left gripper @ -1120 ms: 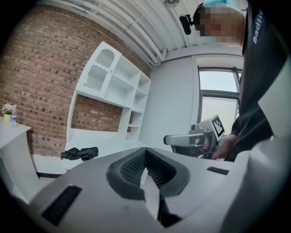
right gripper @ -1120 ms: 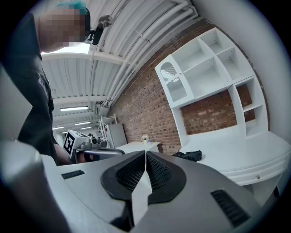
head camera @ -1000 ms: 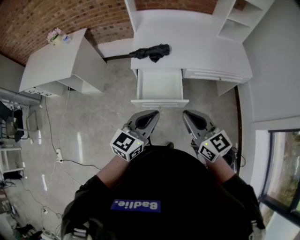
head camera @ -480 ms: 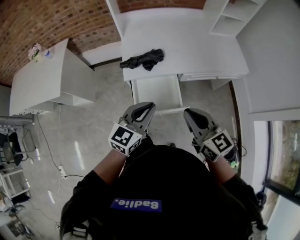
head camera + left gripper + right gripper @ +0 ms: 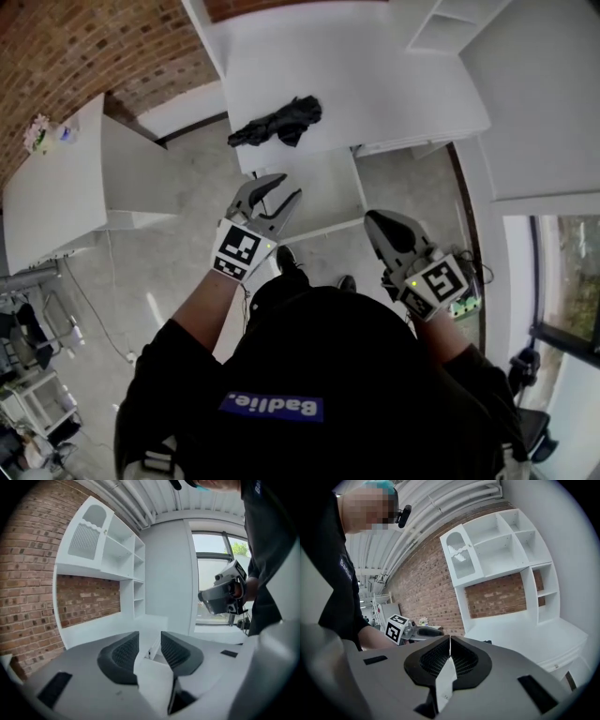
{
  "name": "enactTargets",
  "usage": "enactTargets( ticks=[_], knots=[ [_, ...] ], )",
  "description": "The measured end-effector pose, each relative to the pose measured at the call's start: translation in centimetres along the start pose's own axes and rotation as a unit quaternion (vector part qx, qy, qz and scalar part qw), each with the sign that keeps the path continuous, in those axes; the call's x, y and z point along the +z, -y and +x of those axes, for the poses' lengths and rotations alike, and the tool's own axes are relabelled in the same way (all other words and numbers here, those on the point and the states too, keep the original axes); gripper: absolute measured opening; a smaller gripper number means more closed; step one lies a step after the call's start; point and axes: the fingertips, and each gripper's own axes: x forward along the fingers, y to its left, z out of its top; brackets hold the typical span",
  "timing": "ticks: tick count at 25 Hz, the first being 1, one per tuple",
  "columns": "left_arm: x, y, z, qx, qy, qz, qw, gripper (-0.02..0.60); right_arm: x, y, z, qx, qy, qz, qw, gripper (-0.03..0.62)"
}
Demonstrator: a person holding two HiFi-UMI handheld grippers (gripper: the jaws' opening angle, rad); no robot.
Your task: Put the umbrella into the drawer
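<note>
A folded black umbrella [image 5: 275, 122] lies on the white desk [image 5: 375, 75] near its front left edge. Below it the white drawer [image 5: 330, 190] stands pulled out, with nothing visible inside. My left gripper [image 5: 284, 186] hovers over the drawer's left side, just short of the umbrella. Its jaws are opening and nothing is between them [image 5: 150, 641]. My right gripper [image 5: 377, 221] is shut and holds nothing. It hangs lower, to the right of the drawer's front, and also shows in the left gripper view [image 5: 222, 595]. The right gripper view shows its closed pads [image 5: 450, 649].
A white side cabinet [image 5: 66, 178] stands to the left against the brick wall [image 5: 103, 47]. White shelves [image 5: 441, 28] rise at the desk's back right. A window [image 5: 562, 281] is at the right. The floor is grey with cables at the left.
I have stepped closer to the desk and both grippers moved forward. The left gripper reached over the drawer toward the umbrella, rolled, and its jaws parted. The right stayed shut.
</note>
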Motion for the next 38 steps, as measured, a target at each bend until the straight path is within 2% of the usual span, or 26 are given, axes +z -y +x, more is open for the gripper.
enactTargets(
  ticks=[9,18,27,32,38],
  knots=[
    [-2.6,-6.1,4.1,-0.023,-0.062,0.081,0.9945,0.225,0.2,0.2,2.5,-0.033,-0.01,0.002,0.999,0.032],
    [-7.8,-11.3,9.2,-0.037,-0.139,0.147,0.9785,0.256,-1.1,0.6,2.8,-0.068,-0.025,0.008,0.997,0.032],
    [-13.0,-15.5,14.3,-0.054,-0.224,0.198,0.9528,0.272,-2.8,1.3,1.9,-0.108,-0.043,0.025,0.993,0.032],
    [-16.5,-17.3,16.4,-0.061,-0.275,0.208,0.9367,0.279,-2.9,1.6,1.2,-0.127,-0.051,0.026,0.99,0.032],
    [-20.6,-19.6,18.4,-0.075,-0.353,0.19,0.913,0.34,-3.4,2.0,0.2,-0.145,-0.064,0.03,0.987,0.032]
  ],
)
